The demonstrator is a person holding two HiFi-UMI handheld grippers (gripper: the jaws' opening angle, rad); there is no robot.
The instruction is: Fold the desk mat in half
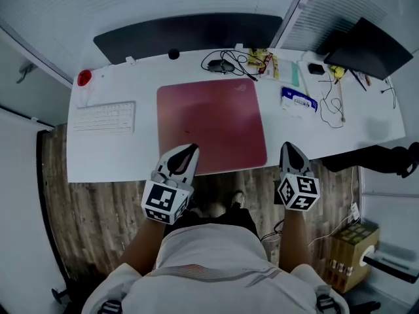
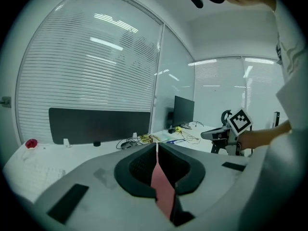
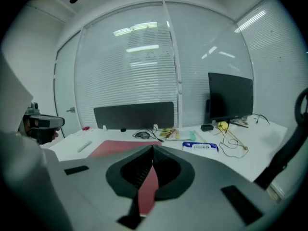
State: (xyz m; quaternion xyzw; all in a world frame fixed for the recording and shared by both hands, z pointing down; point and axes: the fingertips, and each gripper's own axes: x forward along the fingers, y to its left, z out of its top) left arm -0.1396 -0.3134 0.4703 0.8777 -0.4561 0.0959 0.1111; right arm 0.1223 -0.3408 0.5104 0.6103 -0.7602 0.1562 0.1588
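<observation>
The dark-red rectangular desk mat (image 1: 211, 126) lies flat, unfolded, on the white desk (image 1: 124, 156): nothing done yet. Left gripper (image 1: 189, 149) hovers at its 7 o'clock edge, right gripper (image 1: 288, 148) beyond 4 o'clock; both closed, seemingly empty.

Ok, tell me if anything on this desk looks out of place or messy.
Nothing looks spilled or damaged. The red mat lies flat on the desk. The only untidy spots are the cables tangled around the mouse at the back, and a loose cable trailing across the right end.
</observation>
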